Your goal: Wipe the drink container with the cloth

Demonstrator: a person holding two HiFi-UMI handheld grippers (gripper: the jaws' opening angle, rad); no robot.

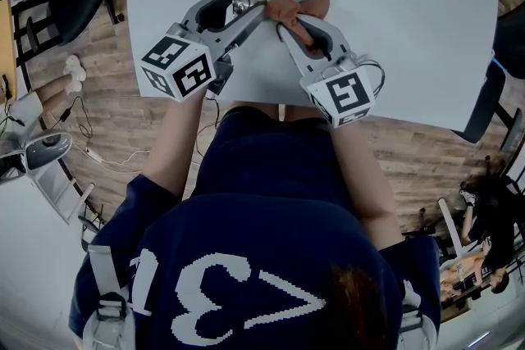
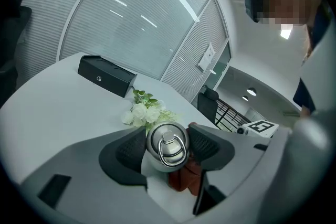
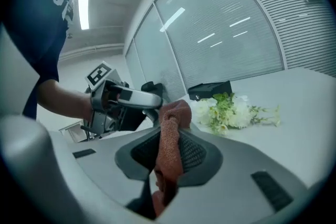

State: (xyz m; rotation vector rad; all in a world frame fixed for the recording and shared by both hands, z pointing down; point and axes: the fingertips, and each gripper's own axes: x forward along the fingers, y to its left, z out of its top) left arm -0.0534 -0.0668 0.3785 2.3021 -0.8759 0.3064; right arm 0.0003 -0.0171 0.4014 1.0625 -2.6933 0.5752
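Holding the drink container (image 2: 167,145) in the left gripper (image 1: 244,4), both dark pads pressed against its steel sides. Looking straight onto the lid from that gripper's own view: round, shiny, with a metal ring lying flat on top. No daylight between pads and bottle.

Over on the right gripper (image 1: 289,19), jaws drawn narrow and pinched on the cloth (image 3: 169,149). Rust-red, nubbly, bunched into a knob just past the fingertips and trailing down between the pads toward the body of the tool.

Meeting tip to tip above the white table (image 1: 410,29), the two tools angled in toward each other. Cloth bunched right beside the container, tucked low against its side next to the left gripper's right-hand pad; contact looks likely, hard to call for certain.

Beyond both sets of fingertips, a small bunch of white flowers (image 3: 228,110) lying on the tabletop. Further out ahead of the left gripper and off to its left, a black box (image 2: 105,75) near the far edge.
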